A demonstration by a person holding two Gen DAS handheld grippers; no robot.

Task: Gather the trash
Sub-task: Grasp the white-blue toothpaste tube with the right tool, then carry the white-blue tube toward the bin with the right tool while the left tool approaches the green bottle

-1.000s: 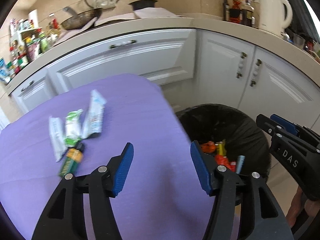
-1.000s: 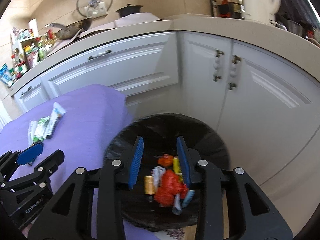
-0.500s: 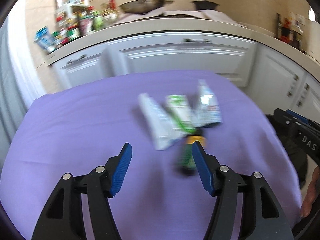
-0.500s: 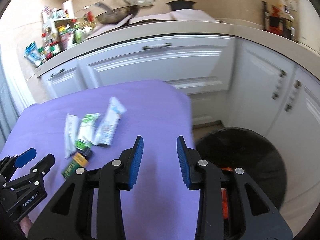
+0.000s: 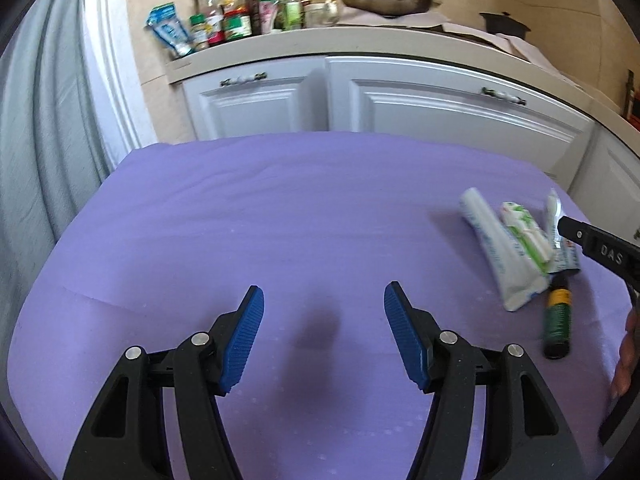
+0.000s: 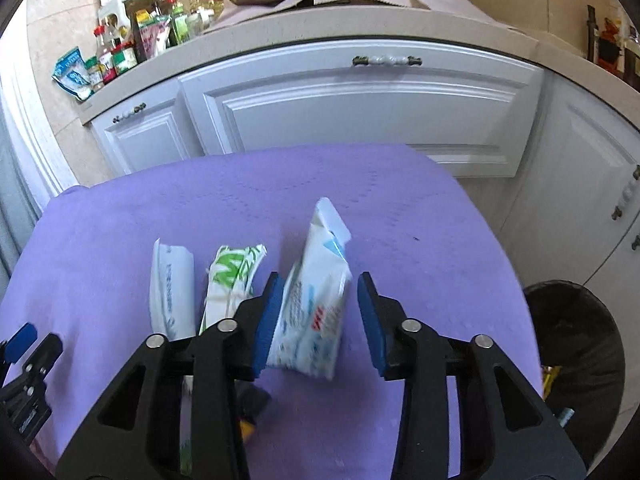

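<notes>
A purple cloth (image 6: 400, 220) is spread over a table before white kitchen cabinets (image 6: 360, 108). On the cloth, three wrappers are laid side by side, and a green tube (image 5: 557, 322) lies at their near end. The right gripper (image 6: 318, 314) is opening, the white-and-blue wrapper (image 6: 316, 304) seen between its jaws, ungripped. The left gripper (image 5: 324, 336) is held apart over bare cloth, empty. A black bin (image 6: 580, 356) is seen right of the cloth.
</notes>
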